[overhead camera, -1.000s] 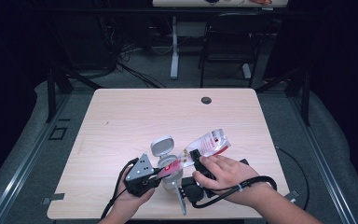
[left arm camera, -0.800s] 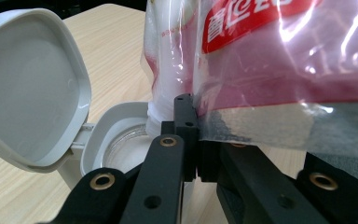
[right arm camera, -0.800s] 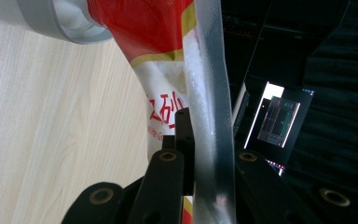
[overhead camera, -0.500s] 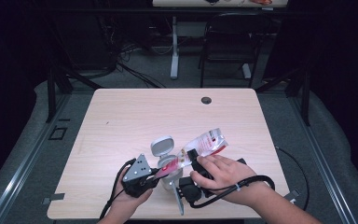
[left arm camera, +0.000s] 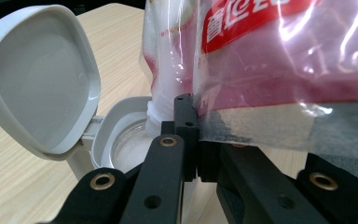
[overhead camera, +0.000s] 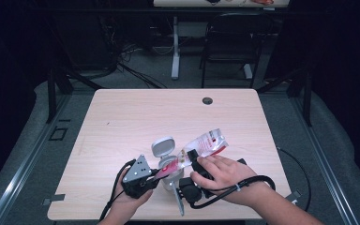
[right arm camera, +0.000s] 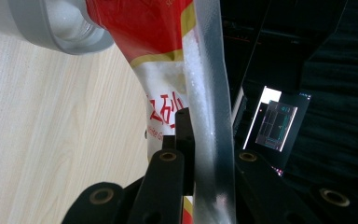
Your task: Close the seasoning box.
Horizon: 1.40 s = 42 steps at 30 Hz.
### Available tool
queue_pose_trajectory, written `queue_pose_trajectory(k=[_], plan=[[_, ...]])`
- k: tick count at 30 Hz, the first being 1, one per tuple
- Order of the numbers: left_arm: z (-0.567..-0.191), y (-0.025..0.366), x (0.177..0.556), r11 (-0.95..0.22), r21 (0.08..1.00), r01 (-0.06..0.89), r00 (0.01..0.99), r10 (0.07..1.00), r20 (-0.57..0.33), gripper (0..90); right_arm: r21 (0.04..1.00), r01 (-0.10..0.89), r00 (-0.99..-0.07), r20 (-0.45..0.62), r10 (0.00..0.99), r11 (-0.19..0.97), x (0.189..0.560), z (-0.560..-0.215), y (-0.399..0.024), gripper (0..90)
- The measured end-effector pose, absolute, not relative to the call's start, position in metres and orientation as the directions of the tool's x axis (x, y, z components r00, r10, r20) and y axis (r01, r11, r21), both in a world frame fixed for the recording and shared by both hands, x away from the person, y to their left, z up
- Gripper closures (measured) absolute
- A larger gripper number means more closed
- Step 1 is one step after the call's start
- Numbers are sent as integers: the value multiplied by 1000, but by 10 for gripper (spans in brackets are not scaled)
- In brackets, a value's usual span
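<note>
Two grippers at the near table edge: left gripper and right gripper, each pinching the one red-and-clear bag – tilted over one grey jar, lid flipped open – jar's body largely hidden behind bag and hands

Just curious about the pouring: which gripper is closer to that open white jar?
Left. The left gripper pinches the bag right beside the jar; the right gripper grips it farther up.
</note>
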State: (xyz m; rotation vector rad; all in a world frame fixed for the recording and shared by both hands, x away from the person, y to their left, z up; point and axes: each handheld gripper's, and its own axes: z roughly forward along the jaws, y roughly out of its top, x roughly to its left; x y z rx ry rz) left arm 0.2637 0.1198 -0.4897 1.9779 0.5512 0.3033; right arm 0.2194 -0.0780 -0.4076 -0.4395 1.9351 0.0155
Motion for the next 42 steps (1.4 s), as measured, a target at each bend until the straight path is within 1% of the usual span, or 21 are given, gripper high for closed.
queue_pose_trajectory(k=[1,14,23,24,42], plan=[[-490,119,264,-381,891,246,865,502,-25,899,-178,-314,-338,-897,-285,933,220,-409,-79,867],[-490,113,264,-384,889,248,870,493,-30,899,-178,-307,-345,-895,-283,935,220,-409,-84,867],[-490,117,265,-380,891,249,868,496,-31,899,-179,-312,-341,-895,-286,933,220,-408,-81,868],[-490,117,265,-377,892,250,867,496,-33,899,-191,-306,-338,-894,-294,933,219,-407,-81,868],[-490,116,264,-385,888,250,868,497,-29,899,-174,-313,-345,-895,-282,934,220,-408,-81,868]])
